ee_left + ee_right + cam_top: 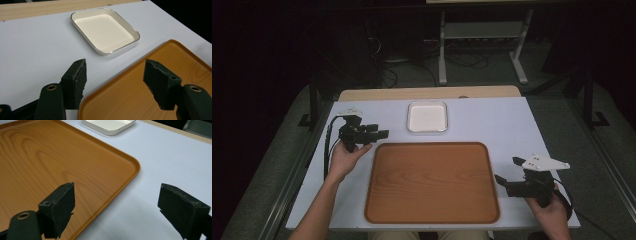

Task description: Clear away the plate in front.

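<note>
A shallow white dish (105,30) rests empty on the white table (492,122), just beyond a wooden tray (432,182). Rigid, glossy, probably slippery and chippable, it is best pinched at its rim. The left gripper (115,77), jaws wide and empty, is aimed toward it. The right gripper (125,205) is held wide, empty, beside the tray.

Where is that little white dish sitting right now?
In the high view the white dish sits on the white table, just beyond the wooden tray's far edge and apart from it, with the left tool to its left.
</note>
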Demonstrator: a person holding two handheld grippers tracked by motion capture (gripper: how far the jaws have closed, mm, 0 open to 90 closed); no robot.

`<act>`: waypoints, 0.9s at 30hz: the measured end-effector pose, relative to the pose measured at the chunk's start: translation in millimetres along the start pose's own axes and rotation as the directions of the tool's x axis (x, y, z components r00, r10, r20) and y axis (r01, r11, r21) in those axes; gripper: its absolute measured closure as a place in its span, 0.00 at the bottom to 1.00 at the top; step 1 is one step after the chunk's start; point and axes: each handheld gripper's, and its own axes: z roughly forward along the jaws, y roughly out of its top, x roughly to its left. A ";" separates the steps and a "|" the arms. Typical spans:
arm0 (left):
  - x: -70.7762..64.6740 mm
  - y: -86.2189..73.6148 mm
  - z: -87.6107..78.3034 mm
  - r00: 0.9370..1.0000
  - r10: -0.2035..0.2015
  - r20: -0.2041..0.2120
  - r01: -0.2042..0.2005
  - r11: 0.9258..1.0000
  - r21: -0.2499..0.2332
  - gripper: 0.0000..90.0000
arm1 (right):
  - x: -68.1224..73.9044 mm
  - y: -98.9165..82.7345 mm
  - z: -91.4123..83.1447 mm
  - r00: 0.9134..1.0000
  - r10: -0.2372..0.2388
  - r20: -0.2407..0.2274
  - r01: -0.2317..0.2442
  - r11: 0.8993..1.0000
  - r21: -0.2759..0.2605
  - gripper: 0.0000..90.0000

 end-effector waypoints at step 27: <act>24.8 57.7 79.9 0.995 -0.079 -0.066 0.089 0.983 0.161 0.47 | -3.4 1.1 2.2 1.000 0.000 -0.023 0.001 1.000 0.018 0.15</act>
